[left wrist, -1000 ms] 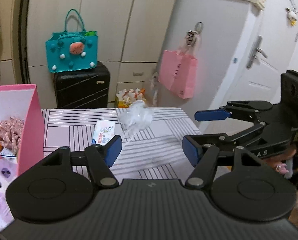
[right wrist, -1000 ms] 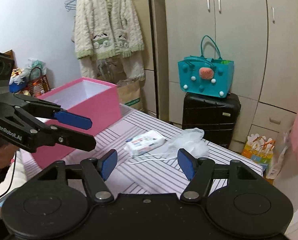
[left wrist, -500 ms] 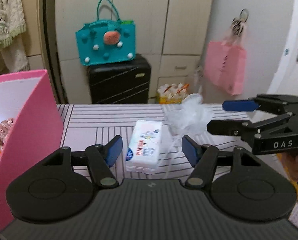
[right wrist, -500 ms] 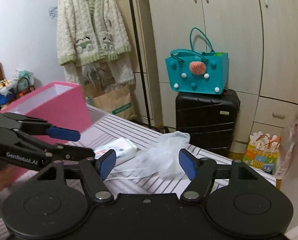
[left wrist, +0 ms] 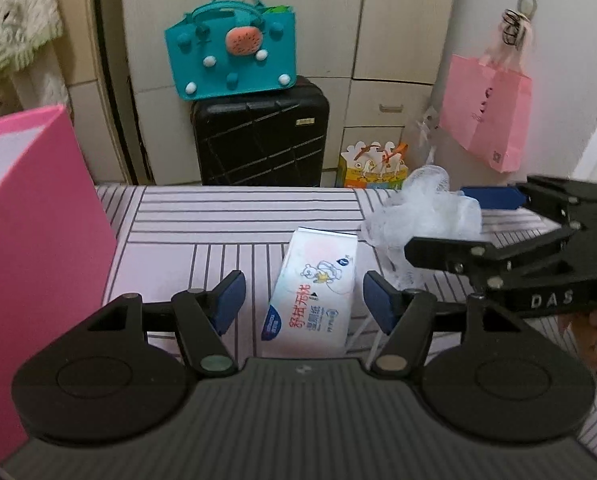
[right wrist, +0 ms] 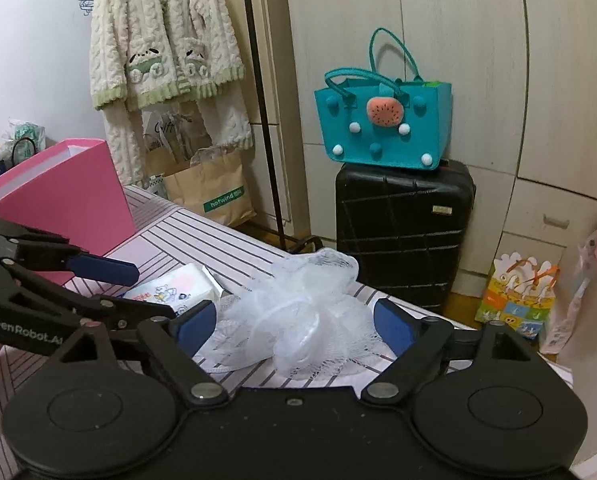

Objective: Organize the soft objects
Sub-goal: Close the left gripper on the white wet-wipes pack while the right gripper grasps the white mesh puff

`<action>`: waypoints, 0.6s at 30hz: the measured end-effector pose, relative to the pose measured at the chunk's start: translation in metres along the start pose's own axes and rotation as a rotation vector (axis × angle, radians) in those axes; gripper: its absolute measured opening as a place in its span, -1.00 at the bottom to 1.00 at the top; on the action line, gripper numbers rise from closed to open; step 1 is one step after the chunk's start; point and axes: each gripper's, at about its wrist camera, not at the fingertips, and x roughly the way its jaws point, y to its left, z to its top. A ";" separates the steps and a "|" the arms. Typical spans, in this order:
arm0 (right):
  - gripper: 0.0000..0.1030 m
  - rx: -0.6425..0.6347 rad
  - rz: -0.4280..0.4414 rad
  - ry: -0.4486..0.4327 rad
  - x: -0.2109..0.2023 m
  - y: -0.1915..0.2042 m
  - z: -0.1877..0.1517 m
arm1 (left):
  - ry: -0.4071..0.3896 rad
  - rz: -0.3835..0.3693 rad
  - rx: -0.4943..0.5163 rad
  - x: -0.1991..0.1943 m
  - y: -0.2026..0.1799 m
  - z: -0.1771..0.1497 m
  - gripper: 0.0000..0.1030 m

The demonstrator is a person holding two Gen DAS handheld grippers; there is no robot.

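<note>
Soft, even indoor light; fisheye bending at edges; slight blur.

Background from my cams: teal felt tote with pompoms sits on top of a black hard-shell suitcase, upper centre, against cream wardrobe doors. Pink paper bag hangs on the wall hook, upper right of the left view. Small yellow gift bag on the floor, right of the suitcase. Upper left of the right view: fluffy cream cardigan hanging, brown paper bag below it. Striped tablecloth covers the table.
</note>
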 end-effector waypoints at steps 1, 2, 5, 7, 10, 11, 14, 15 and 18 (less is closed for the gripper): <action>0.75 0.004 -0.001 0.006 0.002 -0.001 0.000 | 0.000 0.005 -0.004 0.002 0.000 -0.001 0.24; 0.75 0.008 0.000 0.013 0.005 -0.002 -0.001 | 0.004 0.009 -0.005 0.004 0.000 -0.002 0.24; 0.75 0.028 0.010 0.037 0.011 -0.004 -0.002 | 0.006 0.017 0.010 0.007 -0.001 -0.007 0.22; 0.75 0.043 0.014 0.041 0.012 -0.006 -0.004 | 0.005 0.032 0.041 0.008 -0.005 -0.008 0.22; 0.49 0.050 0.015 0.035 0.010 -0.005 -0.007 | 0.007 0.052 0.076 0.010 -0.010 -0.008 0.23; 0.17 0.042 0.009 0.036 0.009 -0.004 -0.008 | 0.004 0.054 0.073 0.010 -0.010 -0.007 0.23; -0.17 0.025 0.009 0.025 0.003 -0.003 -0.014 | -0.005 0.046 0.079 0.009 -0.011 -0.008 -0.01; -0.28 0.028 0.014 0.021 0.000 -0.003 -0.016 | -0.009 0.034 0.083 0.009 -0.011 -0.008 -0.14; -0.52 0.055 0.021 0.017 -0.008 -0.003 -0.021 | -0.015 0.019 0.096 0.007 -0.013 -0.010 -0.21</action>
